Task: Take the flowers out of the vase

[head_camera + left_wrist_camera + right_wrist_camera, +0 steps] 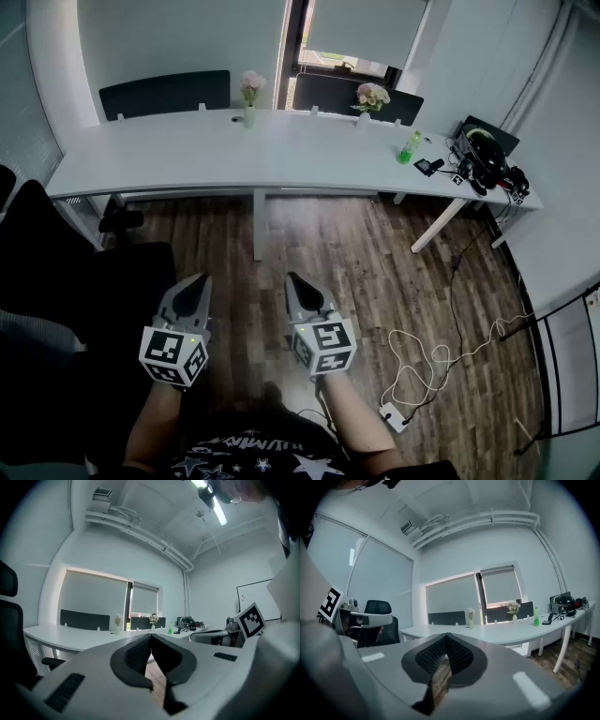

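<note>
Two small vases of pink flowers stand at the back of the long white desk (187, 155): one vase (250, 97) near the middle, the other (371, 98) further right. Both show far off in the left gripper view (117, 622) (153, 620) and in the right gripper view (470, 616) (513, 609). My left gripper (198, 281) and right gripper (292, 278) are held low over the wooden floor, well short of the desk. Both are shut with nothing between their jaws.
A green bottle (409, 147) and black gear with cables (483, 159) lie on the desk's right end. Black office chairs (56, 272) stand at my left. A white cable and power strip (412, 375) lie on the floor at the right.
</note>
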